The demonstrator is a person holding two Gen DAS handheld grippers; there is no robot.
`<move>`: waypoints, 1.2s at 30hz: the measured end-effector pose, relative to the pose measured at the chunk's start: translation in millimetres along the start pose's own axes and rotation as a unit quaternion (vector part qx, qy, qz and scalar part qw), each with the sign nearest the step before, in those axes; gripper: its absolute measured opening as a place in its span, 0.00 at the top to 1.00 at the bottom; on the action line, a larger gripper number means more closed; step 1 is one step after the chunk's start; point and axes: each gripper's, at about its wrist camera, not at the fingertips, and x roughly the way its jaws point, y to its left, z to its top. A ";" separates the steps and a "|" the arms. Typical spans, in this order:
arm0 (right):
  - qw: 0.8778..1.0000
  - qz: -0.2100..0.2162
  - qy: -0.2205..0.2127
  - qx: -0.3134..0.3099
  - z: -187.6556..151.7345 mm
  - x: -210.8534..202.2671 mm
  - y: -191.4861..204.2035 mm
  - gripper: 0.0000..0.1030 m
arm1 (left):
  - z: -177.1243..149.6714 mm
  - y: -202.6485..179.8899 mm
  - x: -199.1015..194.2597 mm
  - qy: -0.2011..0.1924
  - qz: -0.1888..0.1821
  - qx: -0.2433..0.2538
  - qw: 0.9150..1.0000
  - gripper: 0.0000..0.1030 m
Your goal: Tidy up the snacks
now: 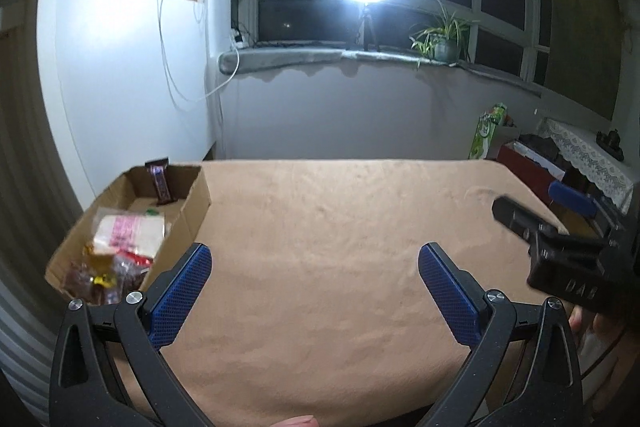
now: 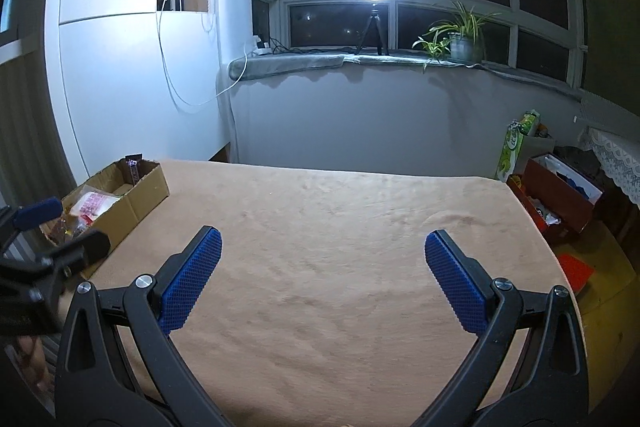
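cardboard box (image 1: 192, 205) holds wrapped snacks (image 1: 128, 233) and an upright dark bar (image 1: 160, 183).

A table (image 1: 340, 227) covered in a tan cloth (image 2: 320, 247) carries one cardboard box (image 1: 196, 203), holding snack packets, at its far left corner, left of and beyond the left finger in both views.

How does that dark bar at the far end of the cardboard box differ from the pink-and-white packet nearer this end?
The dark bar is slim, brown-purple and stands on end, leaning against the box's far wall. The pink-and-white packet is wider, pale with pink print, and lies on top of other wrapped snacks. The bar pokes above the box's rim; whether the packet does is unclear. Both are wrapped snacks inside the same box.
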 end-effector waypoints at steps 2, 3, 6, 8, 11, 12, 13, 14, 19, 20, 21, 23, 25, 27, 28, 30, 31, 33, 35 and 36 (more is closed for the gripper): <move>1.000 -0.002 -0.002 0.005 0.1 -1.6 -4.8 0.00 | 5.3 -2.4 0.0 0.001 -0.003 -0.004 1.000 0.00; 1.000 -0.002 -0.003 0.007 0.0 -2.5 -7.0 0.00 | 5.5 -3.9 -1.6 0.001 -0.002 -0.004 1.000 0.00; 1.000 -0.004 -0.006 0.011 -0.1 -6.3 -12.7 0.00 | 9.2 -7.6 -4.5 -0.006 0.000 -0.003 1.000 0.00; 1.000 -0.004 -0.007 0.013 -0.2 -8.4 -15.0 0.00 | 10.2 -9.8 -6.6 -0.011 0.004 -0.001 1.000 0.00; 1.000 -0.004 -0.008 0.013 0.1 -8.9 -15.2 0.00 | 10.1 -14.9 -8.7 -0.016 0.014 0.010 1.000 0.00; 1.000 -0.004 -0.007 0.013 0.1 -8.8 -14.2 0.00 | 10.0 -16.2 -9.2 -0.015 0.015 0.012 1.000 0.00; 1.000 -0.004 -0.007 0.011 -0.1 -9.0 -13.8 0.00 | 9.9 -16.9 -9.6 -0.015 0.015 0.014 1.000 0.00; 1.000 -0.004 -0.007 0.011 -0.4 -9.0 -12.5 0.00 | 9.7 -16.8 -9.7 -0.014 0.015 0.015 1.000 0.00; 1.000 -0.001 -0.007 0.006 0.1 -10.4 -9.5 0.00 | 9.8 -14.3 -12.7 -0.014 0.018 0.014 1.000 0.00; 1.000 0.000 -0.007 0.005 0.4 -10.6 -9.1 0.00 | 9.9 -13.8 -13.5 -0.015 0.018 0.014 1.000 0.00; 1.000 0.000 -0.007 0.005 0.7 -10.8 -8.9 0.00 | 10.0 -13.1 -14.1 -0.015 0.018 0.013 1.000 0.00; 1.000 0.000 -0.007 0.003 0.4 -11.8 -7.0 0.00 | 10.1 -11.9 -14.9 -0.016 0.018 0.013 1.000 0.00; 1.000 0.000 -0.007 0.002 0.6 -12.2 -5.9 0.00 | 10.4 -11.0 -15.5 -0.017 0.018 0.012 1.000 0.00; 1.000 0.000 -0.007 0.002 0.7 -12.2 -5.4 0.00 | 9.9 -10.7 -15.9 -0.017 0.018 0.012 1.000 0.00; 1.000 0.000 -0.006 0.002 0.4 -12.6 -5.1 0.00 | 9.4 -10.5 -16.1 -0.017 0.018 0.012 1.000 0.00; 1.000 -0.001 -0.007 0.003 0.6 -12.6 -4.7 0.00 | 9.4 -10.3 -16.1 -0.017 0.018 0.011 1.000 0.00; 1.000 -0.001 -0.006 0.003 1.1 -12.4 -4.4 0.00 | 9.4 -10.3 -16.2 -0.017 0.018 0.011 1.000 0.00; 1.000 -0.001 -0.007 0.003 1.2 -12.4 -4.1 0.00 | 9.4 -10.4 -16.2 -0.017 0.018 0.011 1.000 0.00; 1.000 0.000 -0.006 0.003 1.4 -12.4 -3.5 0.00 | 9.1 -10.2 -16.3 -0.018 0.019 0.012 1.000 0.00; 1.000 0.000 -0.006 0.002 1.4 -12.5 -3.0 0.00 | 9.0 -10.1 -16.3 -0.018 0.019 0.012 1.000 0.00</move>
